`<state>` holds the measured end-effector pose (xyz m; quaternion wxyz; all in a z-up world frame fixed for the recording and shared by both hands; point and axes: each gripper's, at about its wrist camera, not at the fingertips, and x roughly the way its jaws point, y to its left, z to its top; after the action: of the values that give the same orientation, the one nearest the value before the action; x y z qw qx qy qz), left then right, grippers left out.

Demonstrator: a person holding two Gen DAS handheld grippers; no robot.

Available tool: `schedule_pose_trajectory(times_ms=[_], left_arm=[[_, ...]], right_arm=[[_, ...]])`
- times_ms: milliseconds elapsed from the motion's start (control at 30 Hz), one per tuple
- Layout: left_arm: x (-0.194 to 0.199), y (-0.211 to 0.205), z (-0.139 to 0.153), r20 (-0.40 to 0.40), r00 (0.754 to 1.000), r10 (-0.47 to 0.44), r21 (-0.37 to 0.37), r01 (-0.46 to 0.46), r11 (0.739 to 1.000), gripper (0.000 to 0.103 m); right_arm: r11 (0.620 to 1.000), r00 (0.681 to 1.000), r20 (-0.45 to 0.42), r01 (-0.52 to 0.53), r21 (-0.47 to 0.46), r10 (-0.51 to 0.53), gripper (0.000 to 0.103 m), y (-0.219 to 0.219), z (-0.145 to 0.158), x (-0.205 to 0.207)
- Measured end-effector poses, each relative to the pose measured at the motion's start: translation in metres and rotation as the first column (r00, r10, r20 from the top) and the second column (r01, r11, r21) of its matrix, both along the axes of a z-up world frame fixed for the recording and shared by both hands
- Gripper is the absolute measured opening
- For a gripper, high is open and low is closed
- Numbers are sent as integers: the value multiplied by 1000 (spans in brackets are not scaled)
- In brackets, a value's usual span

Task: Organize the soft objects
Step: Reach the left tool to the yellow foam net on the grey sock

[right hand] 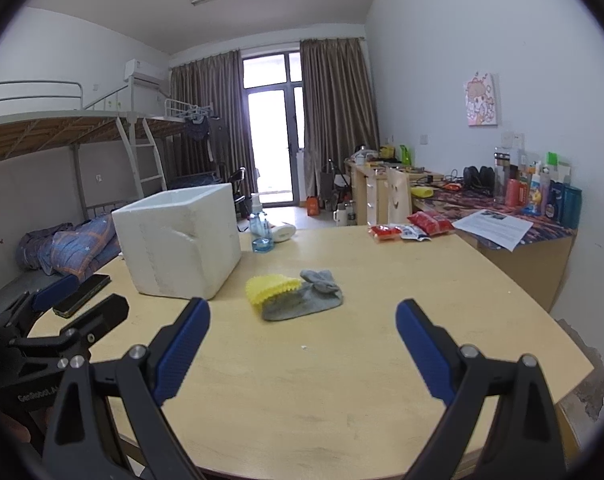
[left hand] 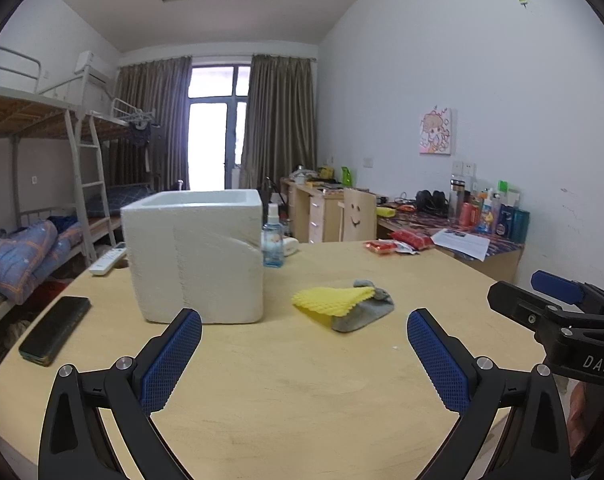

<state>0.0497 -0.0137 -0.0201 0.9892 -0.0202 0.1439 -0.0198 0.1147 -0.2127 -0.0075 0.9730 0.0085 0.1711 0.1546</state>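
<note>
The yellow cloth (left hand: 329, 301) and the grey sock (left hand: 365, 309) are seen lying together near the middle of the tabletop (left hand: 286, 392), the cloth overlapping the sock's left part, both resting flat and touching each other. From the left hand-held gripper (left hand: 304, 334) the pair lies ahead and slightly to the right; from the right hand-held gripper (right hand: 302, 322) it lies ahead and slightly to the left, so the pile is set roughly between the two. Neither can be judged clearly nearer, though the pile falls close to the centre line of the right one. The long axis of the sock runs left to right across both views, tilted a little, its cuff end at the far right.

Both hand-held grippers are held wide apart at the fingers and nothing is gripped by either; each is raised over bare tabletop on the near side.

The white foam box (left hand: 196, 256), open at the top, stands just left of the pile, with a clear gap between; it is judged the likely place for the soft things. A phone (left hand: 56, 330) lies at the left edge, a spray bottle (left hand: 273, 240) behind the box, red snack packets (left hand: 398, 245) at the far right, all well apart from the pile. Open room is left on the near and right sides, so an approach from the near side is judged unobstructed, and the short lift leftward into the box is blocked only by the box wall itself
</note>
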Motion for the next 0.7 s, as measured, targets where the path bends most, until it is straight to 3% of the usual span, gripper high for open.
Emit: schedule_pose_trajectory(times_ms=[700], left_arm=[[89, -28, -13, -149, 984, -100, -2, 100, 995, 103]], right_arm=[[999, 994, -98, 43, -18, -44, 96, -23, -11, 53]])
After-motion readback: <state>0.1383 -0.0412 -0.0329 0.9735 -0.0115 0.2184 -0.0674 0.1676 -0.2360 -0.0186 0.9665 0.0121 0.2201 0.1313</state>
